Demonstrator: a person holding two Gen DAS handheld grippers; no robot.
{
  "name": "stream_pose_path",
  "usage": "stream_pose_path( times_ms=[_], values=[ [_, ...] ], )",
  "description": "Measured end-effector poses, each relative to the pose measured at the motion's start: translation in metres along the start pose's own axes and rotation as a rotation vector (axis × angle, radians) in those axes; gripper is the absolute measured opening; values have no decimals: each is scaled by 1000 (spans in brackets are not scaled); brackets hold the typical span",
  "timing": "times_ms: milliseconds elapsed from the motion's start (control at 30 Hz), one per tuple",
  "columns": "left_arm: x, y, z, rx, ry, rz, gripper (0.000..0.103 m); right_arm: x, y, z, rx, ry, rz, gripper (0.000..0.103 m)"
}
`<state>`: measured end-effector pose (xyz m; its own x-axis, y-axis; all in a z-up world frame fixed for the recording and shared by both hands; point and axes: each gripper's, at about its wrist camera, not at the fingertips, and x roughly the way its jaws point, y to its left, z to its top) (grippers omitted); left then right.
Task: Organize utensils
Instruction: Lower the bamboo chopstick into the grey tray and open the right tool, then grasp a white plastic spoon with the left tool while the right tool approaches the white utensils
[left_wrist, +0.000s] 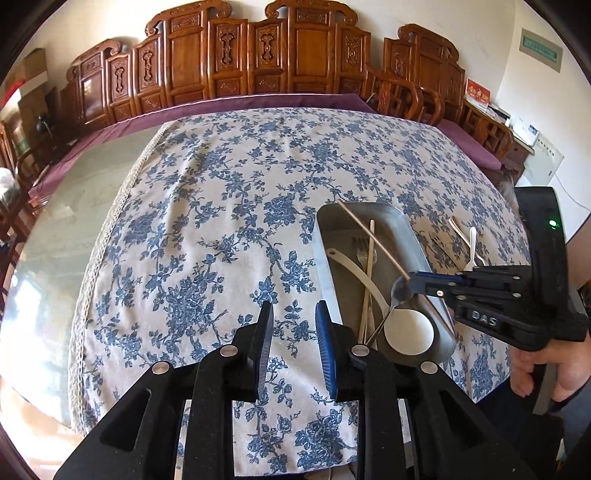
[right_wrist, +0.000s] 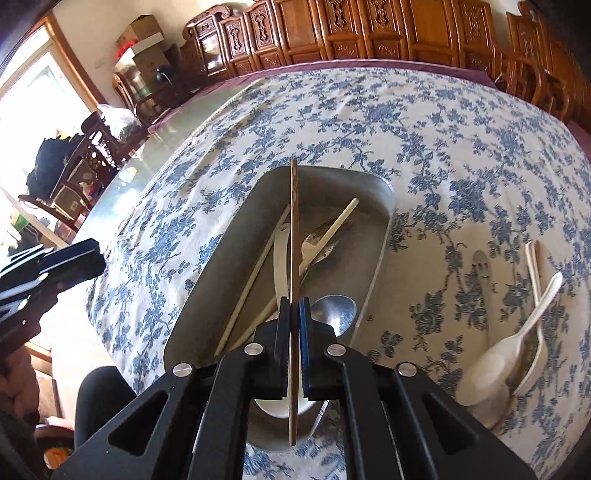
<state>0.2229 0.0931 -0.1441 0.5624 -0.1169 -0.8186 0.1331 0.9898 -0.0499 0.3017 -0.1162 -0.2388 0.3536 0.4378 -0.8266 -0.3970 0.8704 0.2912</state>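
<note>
My right gripper (right_wrist: 294, 306) is clenched on a brown chopstick (right_wrist: 294, 236), which runs straight up the middle of the right wrist frame from below my fingers to past the far rim of the tray (right_wrist: 384, 206). In the left wrist view that same gripper (left_wrist: 415, 277) comes in from the right edge, the chopstick (left_wrist: 373, 240) slanting from the tray's far left corner down to the lower right, held above what lies in the tray (left_wrist: 413, 236). My left gripper (left_wrist: 294, 314) is released, its fingers spread with only the floral cloth (left_wrist: 221, 206) between them, at the bottom centre of its frame, just left of the tray. In the tray I see a white ladle (left_wrist: 408, 330) with its bowl at the near end, a pale chopstick (left_wrist: 368, 273) lying lengthwise, a fork (right_wrist: 317, 236) under a second pale chopstick (right_wrist: 332, 229), and a metal spoon (right_wrist: 338, 308) whose bowl sits right beside my right fingertips. Outside the tray, at the right of the right wrist frame, a white spoon (right_wrist: 491, 365) lies on the cloth, crossing a pair of pale chopsticks (right_wrist: 533, 269), with a metal utensil (right_wrist: 482, 280) nearby, between them and the tray; I cannot tell what kind it is. Carved wooden chairs (left_wrist: 258, 55) line the top of both frames.
</note>
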Motion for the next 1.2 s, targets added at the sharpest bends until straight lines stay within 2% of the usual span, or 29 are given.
stream_pose_path(
  times_ms=[433,767,833,900,1033,1100,1200],
  values=[
    [0,1,0,5,4,3,22,19,8,-8,20,40,10,6],
    [-4,-7,1,14,2,1,24,5,18,-6,-46,-37,49,9],
    [-4,-11,2,16,-1,-1,30,-2,14,-6,-56,-57,38,9],
    [-3,-15,3,21,-2,-8,32,-14,9,-7,-77,-91,3,18],
    [1,-28,5,34,-2,-23,40,-39,-11,-14,-116,-148,-59,23],
    [4,-38,7,45,0,-34,41,-52,-28,-18,-122,-173,-92,36],
    [9,-52,10,58,-3,-48,47,-68,-54,-24,-116,-196,-142,48]
  ],
)
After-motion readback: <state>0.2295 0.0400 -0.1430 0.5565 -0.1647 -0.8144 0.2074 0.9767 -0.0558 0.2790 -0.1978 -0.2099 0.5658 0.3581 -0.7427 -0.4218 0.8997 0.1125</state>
